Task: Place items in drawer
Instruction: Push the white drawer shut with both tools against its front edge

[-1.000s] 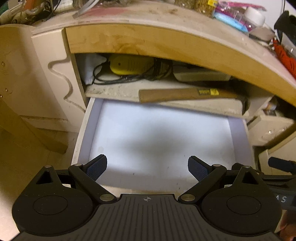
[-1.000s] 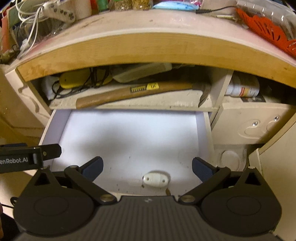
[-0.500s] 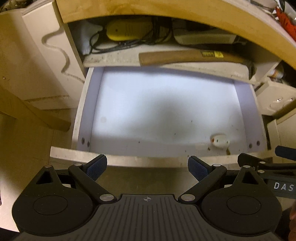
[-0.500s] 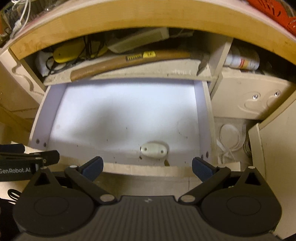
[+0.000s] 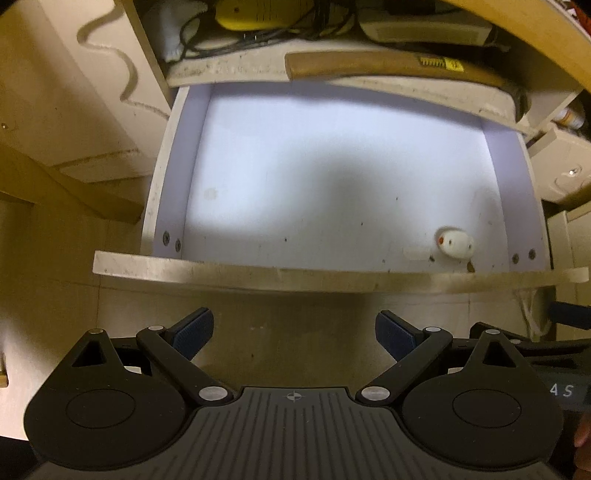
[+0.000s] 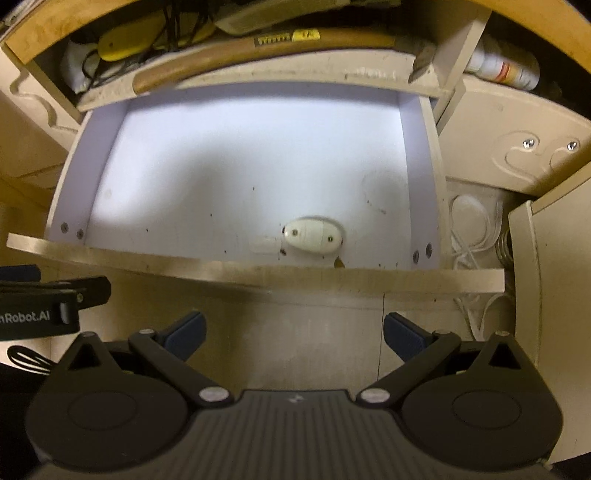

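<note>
A: Where's the drawer?

B: Pulled out below the shelf, its pale floor lit. Its front edge runs across both views, just ahead of the tools.

A: Anything in it?

B: One small white oval fitting with two screws, resting against the inside of the front panel, toward the right.

A: And the tools?

B: The left tool is spread wide, nothing between its blue pads. The right tool is just as wide, also holding nothing. Both hang in front of the drawer, apart from it.

A: What's on the shelf?

B: A hammer with a wooden handle, a yellow device tangled in black cords, and a white bottle in the next compartment to the right.
</note>
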The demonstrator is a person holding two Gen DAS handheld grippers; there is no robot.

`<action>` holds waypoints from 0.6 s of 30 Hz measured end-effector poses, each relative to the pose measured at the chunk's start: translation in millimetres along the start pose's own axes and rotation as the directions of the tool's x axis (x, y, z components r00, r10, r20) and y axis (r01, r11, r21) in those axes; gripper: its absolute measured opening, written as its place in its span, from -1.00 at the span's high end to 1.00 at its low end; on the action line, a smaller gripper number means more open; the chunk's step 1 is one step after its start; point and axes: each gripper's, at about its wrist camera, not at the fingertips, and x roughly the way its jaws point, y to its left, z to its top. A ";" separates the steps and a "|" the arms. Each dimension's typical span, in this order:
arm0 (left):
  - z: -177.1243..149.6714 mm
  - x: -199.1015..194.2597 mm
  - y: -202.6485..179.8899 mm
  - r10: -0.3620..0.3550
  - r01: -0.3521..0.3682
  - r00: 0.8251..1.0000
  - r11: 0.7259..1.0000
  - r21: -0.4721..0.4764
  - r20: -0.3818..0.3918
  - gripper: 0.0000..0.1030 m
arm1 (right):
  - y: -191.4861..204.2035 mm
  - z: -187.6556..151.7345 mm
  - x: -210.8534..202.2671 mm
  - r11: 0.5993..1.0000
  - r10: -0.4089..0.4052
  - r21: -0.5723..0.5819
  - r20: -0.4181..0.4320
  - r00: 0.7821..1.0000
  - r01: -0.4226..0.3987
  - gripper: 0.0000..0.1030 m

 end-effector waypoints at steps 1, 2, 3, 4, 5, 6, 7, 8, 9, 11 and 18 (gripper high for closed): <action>0.2 1.7 0.1 0.005 -0.005 1.000 1.000 0.000 -0.008 -0.88 | -0.2 -0.2 1.2 1.000 0.002 0.005 -0.005 1.000 -0.002 -0.99; 0.3 3.4 0.3 0.007 -0.007 1.000 1.000 0.000 -0.016 -0.88 | -0.4 -0.4 2.4 1.000 0.004 0.009 -0.010 1.000 -0.003 -0.99; 0.5 5.6 0.6 0.008 -0.008 1.000 1.000 0.000 -0.025 -0.88 | -0.7 0.0 3.6 1.000 0.005 0.012 -0.014 1.000 -0.005 -0.99; 0.9 7.8 1.1 0.009 -0.009 0.999 1.000 -0.002 -0.034 -0.88 | -1.0 0.2 5.0 1.000 0.005 0.013 -0.020 1.000 -0.004 -0.99; 1.3 9.9 1.5 0.010 -0.010 0.999 1.000 -0.004 -0.042 -0.88 | -1.4 0.3 6.5 1.000 0.003 0.014 -0.025 1.000 -0.003 -0.99; 1.6 12.3 1.8 0.011 -0.012 0.999 1.000 -0.005 -0.049 -0.88 | -1.7 0.4 8.0 1.000 0.002 0.016 -0.030 1.000 -0.002 -0.99; 2.1 14.8 2.2 0.013 -0.013 0.998 1.000 -0.008 -0.057 -0.88 | -1.7 1.0 9.9 1.000 0.002 0.017 -0.036 0.999 -0.001 -0.99; 2.3 17.2 2.7 0.013 -0.014 0.998 1.000 -0.011 -0.064 -0.88 | -1.8 1.5 11.9 1.000 0.002 0.019 -0.042 0.999 -0.002 -0.99; 2.5 19.6 3.3 0.012 -0.013 0.997 1.000 -0.014 -0.071 -0.88 | -1.8 2.2 13.6 1.000 0.002 0.020 -0.048 0.999 -0.001 -0.99; 3.4 24.3 4.7 0.012 -0.014 0.996 1.000 -0.021 -0.084 -0.88 | -1.4 4.1 17.2 1.000 -0.001 0.017 -0.056 0.998 0.002 -0.99; 8.0 35.1 5.7 0.009 -0.012 0.994 0.999 -0.031 -0.109 -0.88 | -3.3 12.2 30.8 1.000 -0.019 0.020 -0.083 0.996 0.021 -0.99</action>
